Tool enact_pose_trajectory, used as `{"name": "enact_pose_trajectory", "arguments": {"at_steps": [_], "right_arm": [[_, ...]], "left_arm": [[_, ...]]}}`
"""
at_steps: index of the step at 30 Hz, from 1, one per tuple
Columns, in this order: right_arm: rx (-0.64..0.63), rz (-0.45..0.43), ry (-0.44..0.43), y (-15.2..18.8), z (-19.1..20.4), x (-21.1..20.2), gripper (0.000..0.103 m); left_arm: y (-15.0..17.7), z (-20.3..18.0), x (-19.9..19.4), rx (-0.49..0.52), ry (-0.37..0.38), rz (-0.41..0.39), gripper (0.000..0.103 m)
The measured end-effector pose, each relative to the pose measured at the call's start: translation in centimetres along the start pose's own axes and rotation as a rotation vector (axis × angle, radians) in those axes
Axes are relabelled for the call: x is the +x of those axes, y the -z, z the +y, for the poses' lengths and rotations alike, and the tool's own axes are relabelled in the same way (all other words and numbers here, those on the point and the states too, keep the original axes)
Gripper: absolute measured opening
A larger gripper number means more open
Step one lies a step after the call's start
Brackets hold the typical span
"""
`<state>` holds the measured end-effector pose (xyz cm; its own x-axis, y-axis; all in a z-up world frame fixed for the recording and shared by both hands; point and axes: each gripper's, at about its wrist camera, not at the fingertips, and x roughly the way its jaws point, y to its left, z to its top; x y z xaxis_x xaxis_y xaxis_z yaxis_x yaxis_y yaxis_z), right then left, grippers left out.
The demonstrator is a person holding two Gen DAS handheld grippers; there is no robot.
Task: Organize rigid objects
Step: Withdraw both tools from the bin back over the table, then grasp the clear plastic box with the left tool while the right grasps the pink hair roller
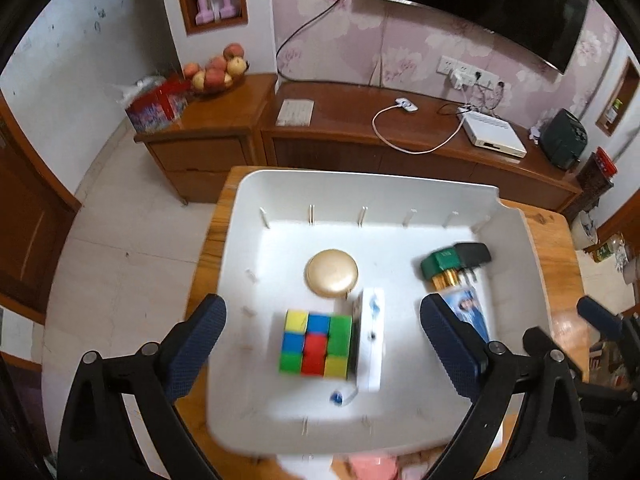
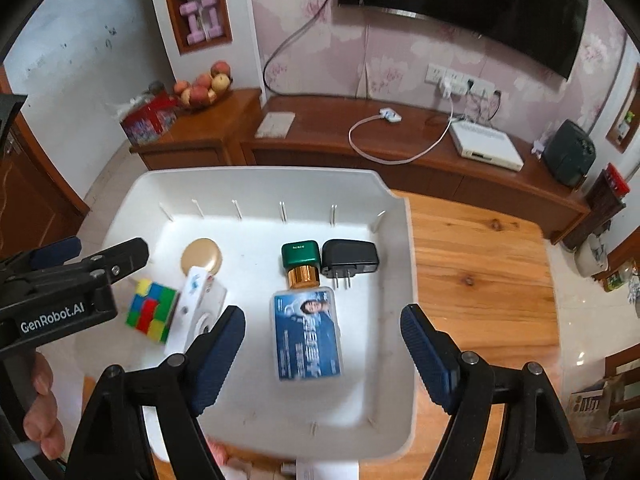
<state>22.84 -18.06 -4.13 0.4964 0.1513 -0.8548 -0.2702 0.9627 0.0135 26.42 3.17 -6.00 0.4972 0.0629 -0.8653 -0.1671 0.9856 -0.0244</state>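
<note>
The left gripper (image 1: pixel 322 334) is seen with its jaws spread wide and nothing pressed between the pads; the puzzle cube (image 1: pixel 316 343) lies below and between them, on the floor of the white tray (image 1: pixel 360 188). A white box (image 1: pixel 371 340) stands on edge against the cube's right side, and a round gold lid (image 1: pixel 332 273) lies just beyond both. The right gripper (image 2: pixel 323 354) is likewise held apart, gripping nothing, with the flat bottle (image 2: pixel 306 336) lying below between its pads, its green cap (image 2: pixel 301 253) pointed away. A black plug (image 2: pixel 350 261) is set just beside that cap, prongs toward the camera. The tray rests on a wooden table (image 2: pixel 480 264).

In the left view the bottle is largely hidden behind the right-hand finger (image 1: pixel 452 348), and a small blue-and-white item by the box is too blurred to identify. The tray's near rim is smeared, and pink and white things below it are cut off. A hand (image 2: pixel 42 412) is partly seen at the right view's left edge.
</note>
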Motion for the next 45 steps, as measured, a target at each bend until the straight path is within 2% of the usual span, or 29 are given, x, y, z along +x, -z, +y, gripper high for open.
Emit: {"name": "enact_pose_trajectory", "arguments": {"at_steps": [2, 8, 15, 19, 23, 28, 32, 39, 45], "right_arm": [[-0.007, -0.035, 0.001, 1.0, 0.1, -2.3, 0.081], [-0.014, -0.128, -0.008, 6.1, 0.7, -8.8, 0.081], [-0.06, -0.174, 0.016, 12.6, 2.0, -11.9, 0.081], [-0.086, -0.16, 0.022, 15.4, 3.2, -11.7, 0.081], [-0.055, -0.168, -0.013, 17.6, 3.4, -11.7, 0.081], [-0.024, -0.2, -0.026, 19.7, 3.4, -11.9, 0.081], [-0.022, -0.192, -0.022, 20.6, 3.5, -11.3, 0.081], [0.025, -0.111, -0.041, 21.1, 2.4, -8.2, 0.081], [0.034, -0.03, -0.075, 21.9, 2.8, -5.3, 0.081]], "left_arm": [[1.2, -0.2, -2.0, 0.019, -0.013, -0.019, 0.098], [5.7, 0.4, -7.1, 0.026, 0.01, -0.067, 0.098], [12.4, 1.3, -9.9, -0.012, 0.033, -0.096, 0.098], [16.0, 1.1, -9.8, -0.023, 0.038, -0.09, 0.098], [18.3, 1.0, -9.5, -0.04, 0.048, -0.081, 0.098], [20.0, 1.1, -8.4, -0.051, 0.052, -0.067, 0.098], [20.9, 1.1, -7.5, -0.043, 0.048, -0.055, 0.098], [22.7, 0.9, -5.6, -0.015, 0.031, 0.003, 0.098], [25.4, 0.9, -3.4, 0.014, 0.021, 0.088, 0.098]]}}
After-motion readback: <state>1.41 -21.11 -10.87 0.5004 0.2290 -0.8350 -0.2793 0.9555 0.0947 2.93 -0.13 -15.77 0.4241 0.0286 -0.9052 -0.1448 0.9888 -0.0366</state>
